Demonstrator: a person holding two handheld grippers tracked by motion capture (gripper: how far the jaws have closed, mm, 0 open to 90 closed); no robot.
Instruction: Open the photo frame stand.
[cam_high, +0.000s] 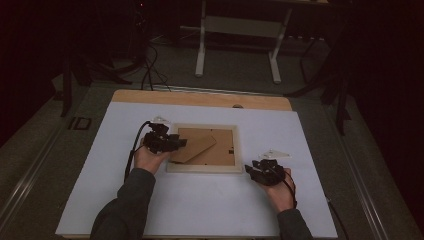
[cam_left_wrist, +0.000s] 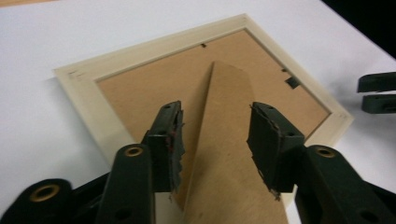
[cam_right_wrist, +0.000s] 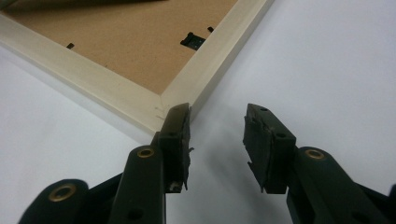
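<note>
Pale wooden picture frame (cam_high: 204, 168), laid face down on white surface (cam_high: 200, 210); brown cardboard stand (cam_left_wrist: 229, 140) was straddled, ungripped, by open left gripper (cam_left_wrist: 215, 140); right gripper (cam_right_wrist: 217, 140) was held open, empty, at frame corner.

A table (cam_high: 200, 97) carries a white sheet (cam_high: 210, 205); a pale picture frame (cam_high: 205, 168) lies face down on the sheet's middle.

My left gripper (cam_left_wrist: 215, 140) straddles the stand flap (cam_left_wrist: 229, 154); whether the pads touch it I cannot tell. The flap's near end runs off the bottom edge. The small clip (cam_right_wrist: 192, 41) (right gripper view) is blurred.
</note>
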